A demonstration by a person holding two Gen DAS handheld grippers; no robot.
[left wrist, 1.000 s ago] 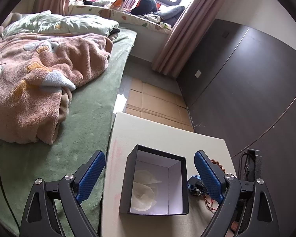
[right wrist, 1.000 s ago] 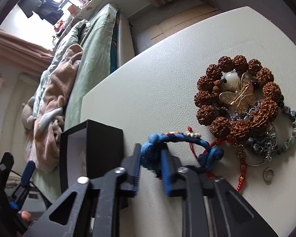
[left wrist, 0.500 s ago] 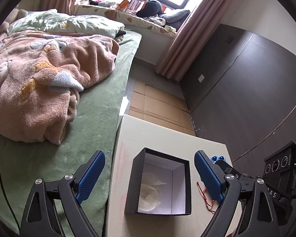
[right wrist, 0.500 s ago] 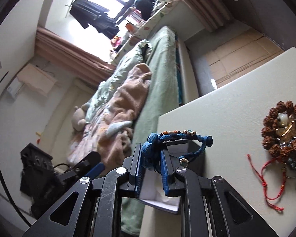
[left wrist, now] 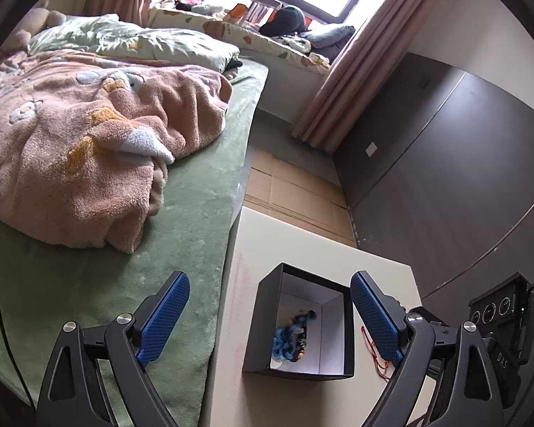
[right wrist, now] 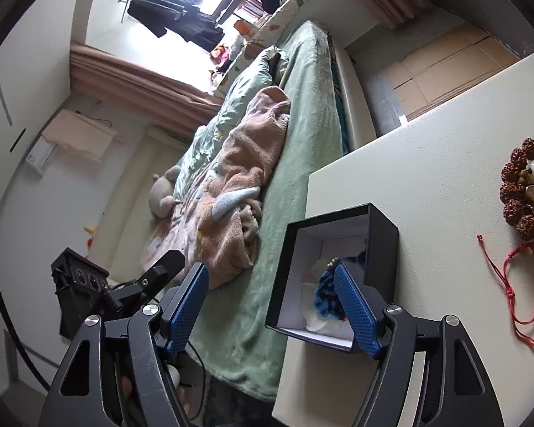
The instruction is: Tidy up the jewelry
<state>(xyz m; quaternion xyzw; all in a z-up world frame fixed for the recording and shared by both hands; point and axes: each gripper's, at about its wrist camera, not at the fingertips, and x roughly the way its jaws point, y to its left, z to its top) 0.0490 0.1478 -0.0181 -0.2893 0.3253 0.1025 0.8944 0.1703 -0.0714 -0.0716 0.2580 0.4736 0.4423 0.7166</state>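
Since the earlier frame, blue braided bracelet (left wrist: 291, 334) has left the right gripper (right wrist: 272, 306), whose jaws now gape empty; it lies inside the black box (left wrist: 263, 323). Left gripper (left wrist: 270, 320) spread wide, empty, straddling the box, likely ready to steady it. Beaded pieces (right wrist: 525, 192) await, far right.

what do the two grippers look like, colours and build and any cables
Both match: the left gripper and right gripper have black triangular cut-out arms, silver pivot bolts and long blue fingers with dotted grip texture. A black camera box with three round dials and a black cable sits behind each.
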